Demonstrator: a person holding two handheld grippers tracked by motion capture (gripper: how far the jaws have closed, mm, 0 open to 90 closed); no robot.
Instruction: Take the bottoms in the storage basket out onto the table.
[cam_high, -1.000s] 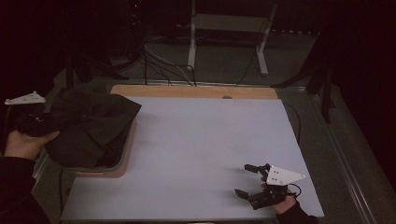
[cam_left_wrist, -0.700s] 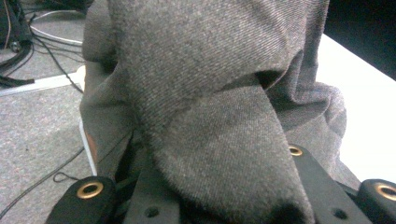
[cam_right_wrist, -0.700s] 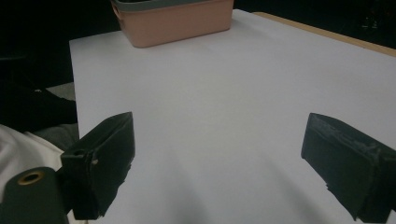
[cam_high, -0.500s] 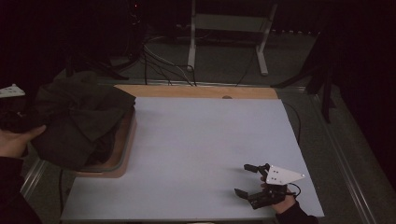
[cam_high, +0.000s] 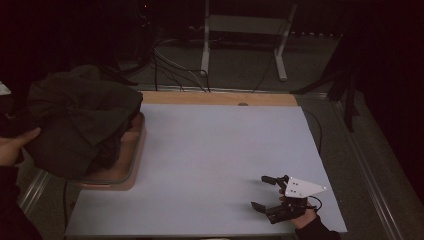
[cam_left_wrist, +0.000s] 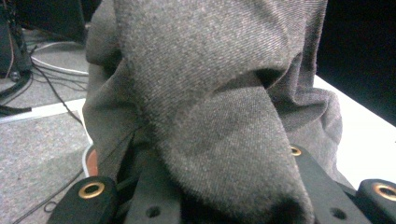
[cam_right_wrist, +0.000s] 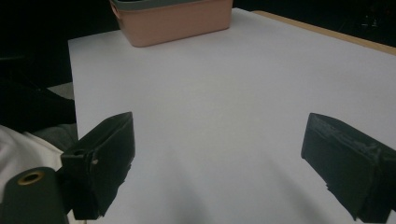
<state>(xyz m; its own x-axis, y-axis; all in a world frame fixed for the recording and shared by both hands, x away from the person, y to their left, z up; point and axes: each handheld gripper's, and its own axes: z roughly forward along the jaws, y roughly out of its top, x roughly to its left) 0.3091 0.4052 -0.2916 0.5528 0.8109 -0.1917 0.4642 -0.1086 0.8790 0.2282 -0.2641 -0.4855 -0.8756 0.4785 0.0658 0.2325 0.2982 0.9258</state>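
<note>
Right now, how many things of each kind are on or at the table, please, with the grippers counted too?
Dark grey cloth: 1
Pink basket: 1
Grippers: 2, the left gripper shut on the cloth, the right gripper open over the white table
Total: 4

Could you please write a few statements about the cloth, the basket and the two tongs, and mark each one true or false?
1. The right tongs stand open above the white table with nothing between the jaws. True.
2. The dark grey cloth lies spread flat in the middle of the table. False: it is bunched up over the pink basket at the table's left edge.
3. The cloth drapes over the left tongs' jaws in the left gripper view. True.
4. The pink basket stands beside the right tongs. False: it stands well apart, at the opposite side of the table.
</note>
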